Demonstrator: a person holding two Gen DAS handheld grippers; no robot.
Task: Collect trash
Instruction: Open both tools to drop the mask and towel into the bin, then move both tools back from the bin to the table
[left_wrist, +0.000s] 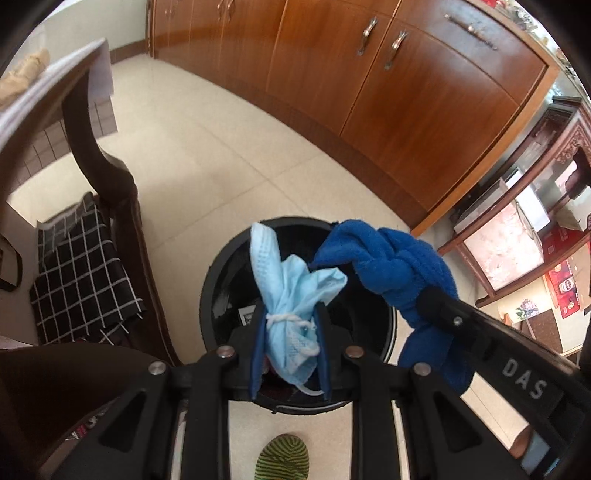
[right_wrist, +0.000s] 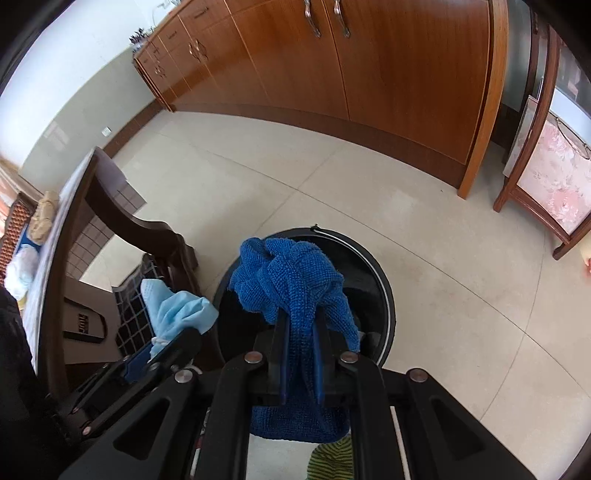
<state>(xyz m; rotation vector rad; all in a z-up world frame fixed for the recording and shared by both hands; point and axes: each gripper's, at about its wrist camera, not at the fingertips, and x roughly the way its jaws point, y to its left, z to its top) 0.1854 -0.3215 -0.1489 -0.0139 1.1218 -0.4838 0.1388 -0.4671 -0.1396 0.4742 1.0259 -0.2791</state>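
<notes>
At far left a dark wooden chair (left_wrist: 99, 162) carries a black checked cushion (left_wrist: 81, 273). Next, the left tongs (left_wrist: 290, 332) are clamped on a crumpled light-blue face mask (left_wrist: 291, 291), held over the open mouth of a round black trash bin (left_wrist: 221, 280) on the tiled floor (left_wrist: 229, 147). To the right, the right tongs (right_wrist: 301, 354) are clamped on a knotted blue microfibre cloth (right_wrist: 291, 280), also above the bin. Wooden cabinets (left_wrist: 406, 103) line the wall behind.
</notes>
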